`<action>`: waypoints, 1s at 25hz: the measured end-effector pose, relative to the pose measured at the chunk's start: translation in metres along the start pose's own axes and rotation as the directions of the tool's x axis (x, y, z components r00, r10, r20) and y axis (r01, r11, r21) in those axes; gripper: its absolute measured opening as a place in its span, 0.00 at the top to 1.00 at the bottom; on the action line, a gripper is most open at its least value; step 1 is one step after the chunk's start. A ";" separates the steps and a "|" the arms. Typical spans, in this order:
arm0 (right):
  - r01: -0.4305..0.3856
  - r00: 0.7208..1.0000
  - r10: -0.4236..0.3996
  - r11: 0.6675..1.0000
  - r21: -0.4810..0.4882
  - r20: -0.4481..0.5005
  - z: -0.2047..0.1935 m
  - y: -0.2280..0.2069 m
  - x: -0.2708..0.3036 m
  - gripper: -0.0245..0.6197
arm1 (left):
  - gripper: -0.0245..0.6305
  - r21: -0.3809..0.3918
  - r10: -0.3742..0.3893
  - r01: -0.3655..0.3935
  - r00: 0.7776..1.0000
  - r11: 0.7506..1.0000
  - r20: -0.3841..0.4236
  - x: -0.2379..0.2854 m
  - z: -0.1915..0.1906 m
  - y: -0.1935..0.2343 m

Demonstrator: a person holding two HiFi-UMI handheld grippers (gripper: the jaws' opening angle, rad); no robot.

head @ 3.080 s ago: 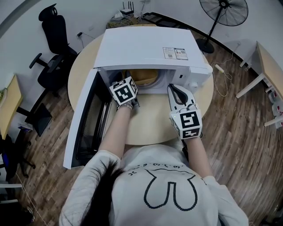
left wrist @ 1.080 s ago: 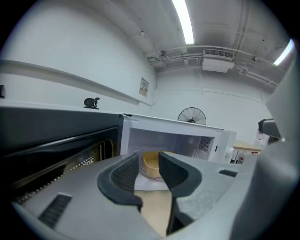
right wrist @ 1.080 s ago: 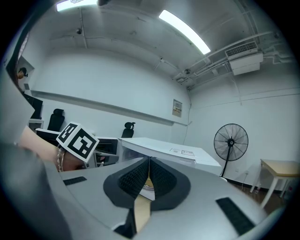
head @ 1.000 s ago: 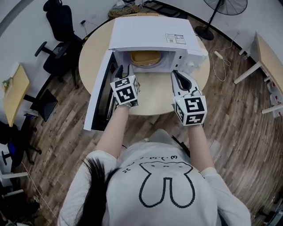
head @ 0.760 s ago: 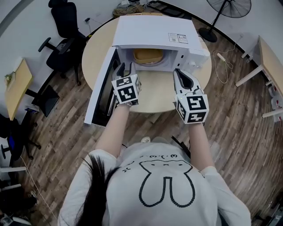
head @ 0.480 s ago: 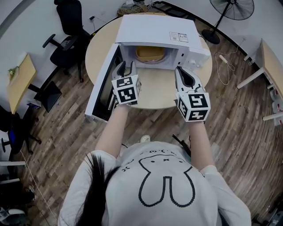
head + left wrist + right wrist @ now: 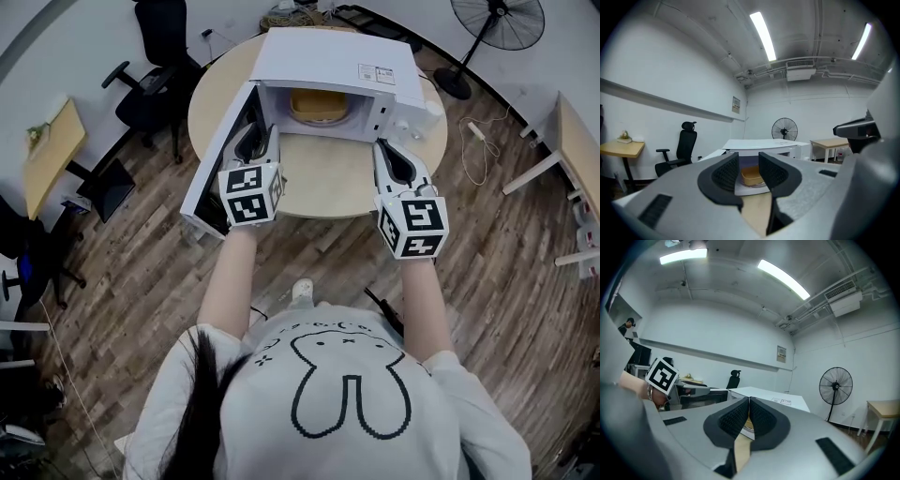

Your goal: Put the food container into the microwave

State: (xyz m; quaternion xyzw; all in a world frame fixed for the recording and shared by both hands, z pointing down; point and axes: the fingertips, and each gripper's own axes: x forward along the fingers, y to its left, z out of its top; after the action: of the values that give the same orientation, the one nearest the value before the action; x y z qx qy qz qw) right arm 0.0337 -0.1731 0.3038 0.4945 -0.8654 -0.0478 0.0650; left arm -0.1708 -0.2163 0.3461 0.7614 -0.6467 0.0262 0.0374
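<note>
The tan food container (image 7: pixel 319 105) sits inside the white microwave (image 7: pixel 337 61), on its turntable; the door (image 7: pixel 214 169) hangs open to the left. My left gripper (image 7: pixel 260 141) hovers in front of the opening near the door, open, with nothing between its jaws. The container (image 7: pixel 751 176) shows through that gap in the left gripper view. My right gripper (image 7: pixel 385 152) is held over the table's front right part, jaws pressed together and empty. Both grippers are apart from the container.
The microwave stands on a round wooden table (image 7: pixel 323 178). Black office chairs (image 7: pixel 159 56) are at the left, a floor fan (image 7: pixel 506 23) at the back right, a desk (image 7: pixel 577 141) at the right. Cables lie on the wood floor (image 7: pixel 478 141).
Both grippers have drawn back from the microwave opening toward the table's front edge. The left one drifted left toward the door. The container stays inside.
</note>
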 end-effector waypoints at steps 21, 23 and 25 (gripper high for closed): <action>0.028 0.997 -0.022 0.997 -0.075 0.079 0.033 -0.021 -0.048 0.92 | 0.95 0.161 -0.062 0.036 0.985 0.986 0.159 -0.071 0.066 -0.018; 0.035 0.996 -0.028 0.996 -0.081 0.085 0.036 -0.023 -0.048 0.92 | 0.95 0.165 -0.067 0.038 0.983 0.986 0.172 -0.073 0.072 -0.017; 0.046 0.995 -0.038 0.995 -0.087 0.090 0.039 -0.026 -0.049 0.92 | 0.95 0.162 -0.075 0.045 0.980 0.986 0.184 -0.075 0.078 -0.016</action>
State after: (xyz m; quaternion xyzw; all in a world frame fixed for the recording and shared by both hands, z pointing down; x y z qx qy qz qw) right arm 0.0747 -0.1433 0.2585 0.5066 -0.8539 -0.1095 0.0478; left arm -0.1677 -0.1474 0.2617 0.7801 -0.6201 0.0033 -0.0838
